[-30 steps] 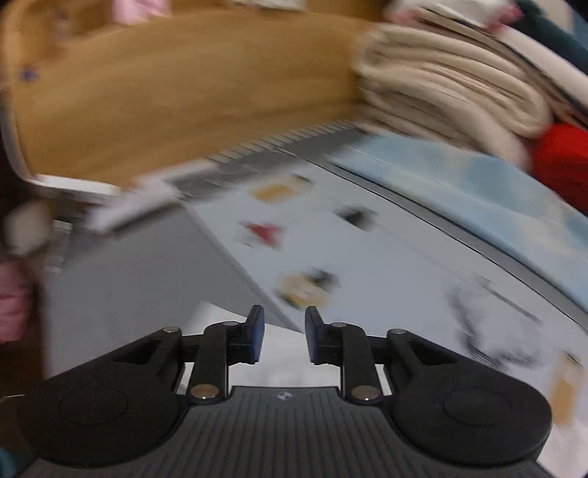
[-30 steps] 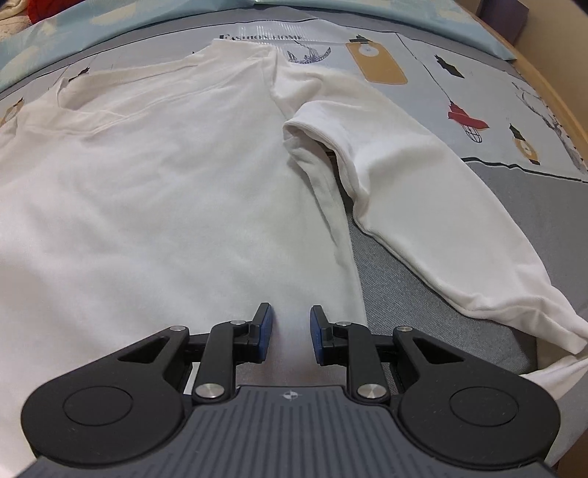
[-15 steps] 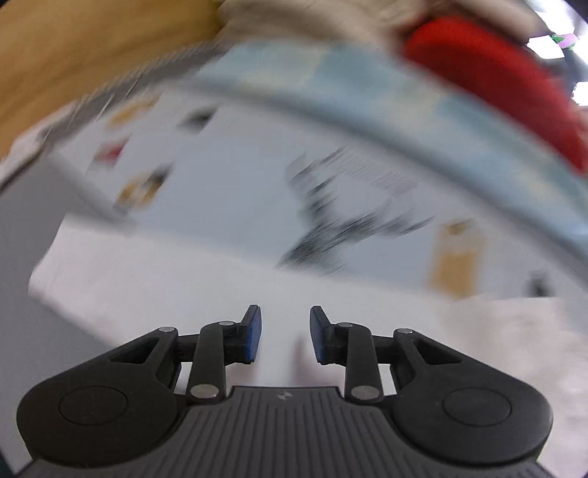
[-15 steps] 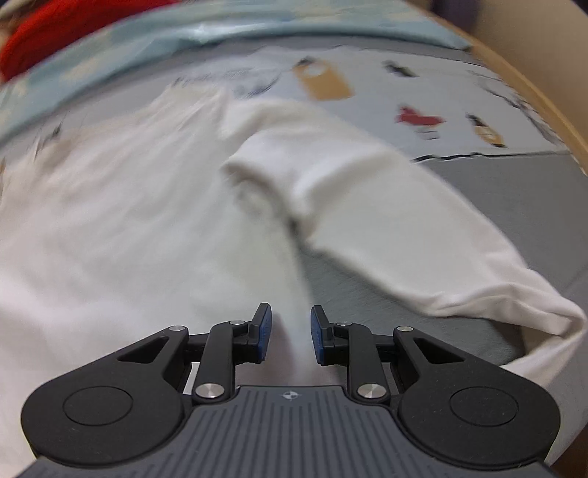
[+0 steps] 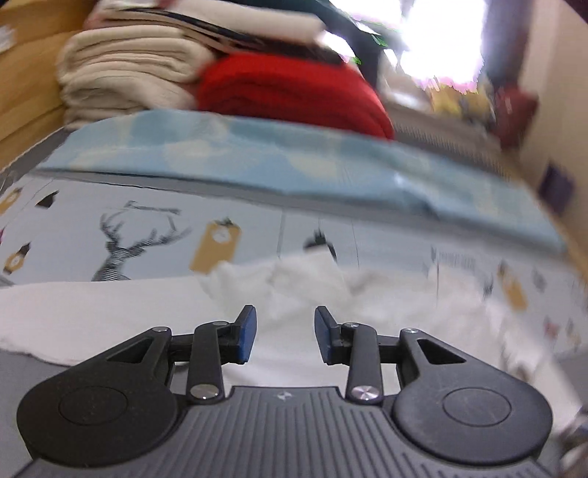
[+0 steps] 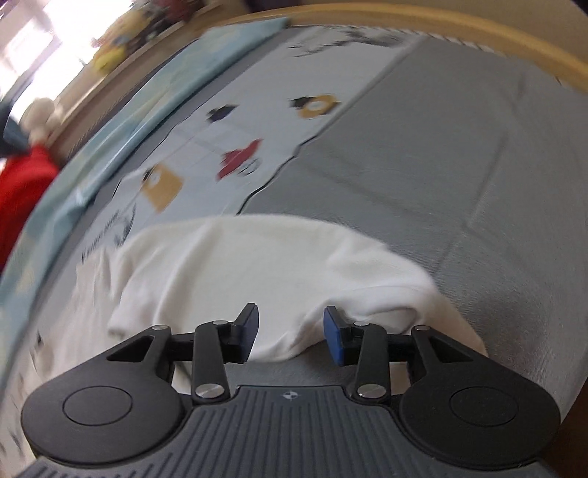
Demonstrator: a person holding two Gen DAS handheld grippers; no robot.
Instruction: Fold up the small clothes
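A white long-sleeved shirt (image 5: 121, 312) lies spread on the printed grey bedspread (image 5: 73, 228). In the left wrist view my left gripper (image 5: 283, 332) hovers over the shirt near its neckline (image 5: 308, 272), its jaws opening with nothing pinched between them. In the right wrist view the shirt's sleeve (image 6: 264, 272) lies on the grey cover (image 6: 459, 165). My right gripper (image 6: 290, 331) hangs above the sleeve's lower edge, its jaws opening, the pads clear of the cloth.
A light blue folded sheet (image 5: 257, 161) runs along the bed's far side. Behind it stand cream blankets (image 5: 128, 77) and a red blanket (image 5: 290, 92). A wooden bed frame (image 6: 477, 29) curves round the edge. The view is blurred by motion.
Both grippers swung sideways and rolled. The left view went from the wooden frame to the shirt's neckline; the right view went from the shirt's body to its sleeve. Both jaw gaps widened.
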